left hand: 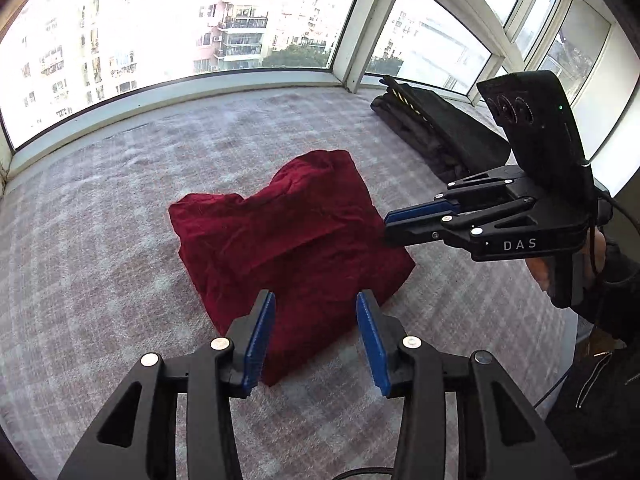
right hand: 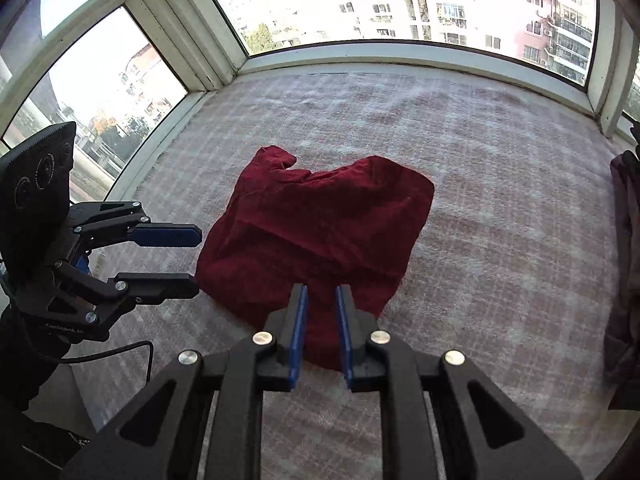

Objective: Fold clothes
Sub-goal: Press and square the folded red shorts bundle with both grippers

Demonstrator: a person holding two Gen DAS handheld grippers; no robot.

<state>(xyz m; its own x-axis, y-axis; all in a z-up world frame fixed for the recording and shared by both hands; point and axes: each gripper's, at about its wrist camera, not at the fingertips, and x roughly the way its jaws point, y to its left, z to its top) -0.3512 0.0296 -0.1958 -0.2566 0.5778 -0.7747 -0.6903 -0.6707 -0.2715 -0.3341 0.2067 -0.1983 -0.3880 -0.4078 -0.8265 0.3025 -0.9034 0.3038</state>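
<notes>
A dark red garment (left hand: 288, 240) lies folded into a rough, wrinkled square on the checked blanket (left hand: 100, 240). In the left wrist view my left gripper (left hand: 316, 300) hovers open over the garment's near corner, nothing between its blue pads. My right gripper (left hand: 390, 226) reaches in from the right, its tips close to the garment's right edge. In the right wrist view the red garment (right hand: 320, 224) lies ahead, and the right gripper (right hand: 322, 292) stands over its near edge with a narrow gap and nothing gripped. The left gripper (right hand: 198, 260) is wide open beside the garment's left edge.
A stack of dark folded clothes (left hand: 440, 132) lies at the back right by the window frame (left hand: 352, 60); a dark cloth (right hand: 624, 240) shows at the right edge. Windows bound the blanket on the far sides. A hand (left hand: 536, 268) in a dark sleeve holds the right gripper.
</notes>
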